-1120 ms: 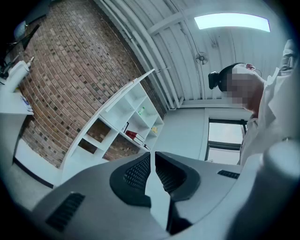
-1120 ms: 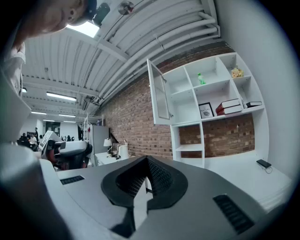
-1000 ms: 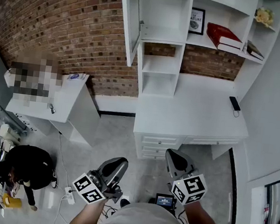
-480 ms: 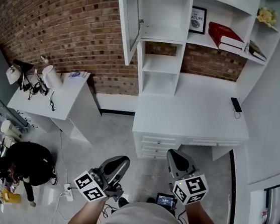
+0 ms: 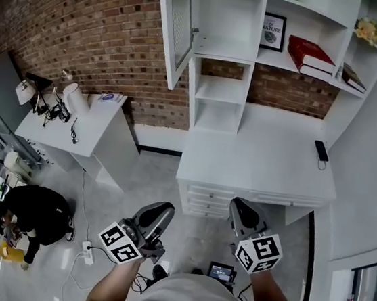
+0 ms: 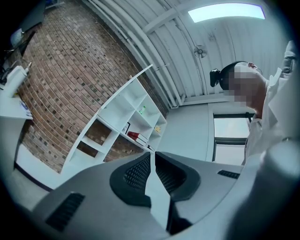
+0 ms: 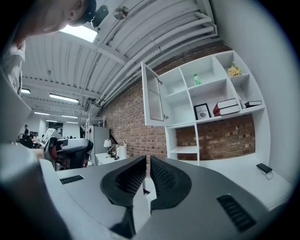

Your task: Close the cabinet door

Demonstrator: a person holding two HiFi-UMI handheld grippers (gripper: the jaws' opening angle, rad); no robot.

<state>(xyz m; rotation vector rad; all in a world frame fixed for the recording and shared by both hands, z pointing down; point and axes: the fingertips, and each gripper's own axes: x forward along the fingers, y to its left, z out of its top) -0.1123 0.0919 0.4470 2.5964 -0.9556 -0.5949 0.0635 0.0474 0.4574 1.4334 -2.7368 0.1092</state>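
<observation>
The cabinet door [image 5: 178, 26] is seen swung wide open at the top left corner of the white shelf unit [image 5: 228, 49]. It is hinged on the unit's left edge and stands out from it at an angle, so that the top left compartment is left uncovered. In the right gripper view the door is shown edge-on, well clear of the unit's front.

Both grippers are held low in front of the shelf unit, well apart from it and from the door, with nothing touched. The left gripper [image 5: 160, 212] is placed before the unit's left half and is tipped slightly upward. Its jaws are parted by only a thin slit, and nothing is held between them. The right gripper [image 5: 241, 209] is placed before the unit's right half and is held about level. Its jaws are likewise set a narrow gap apart — empty too.

Inside the shelf unit, to the right of the door, a framed picture [image 5: 273, 31] and a red book [image 5: 309, 55] are kept, with yellow flowers [image 5: 369, 29] at the unit's top right. A desk top [image 5: 263, 155] is joined to the unit's base, and a dark handset [image 5: 321, 150] is laid on it at the right. To the left of the unit a brick wall [image 5: 88, 25] is seen, with a small white table [image 5: 81, 137] set against it.
</observation>
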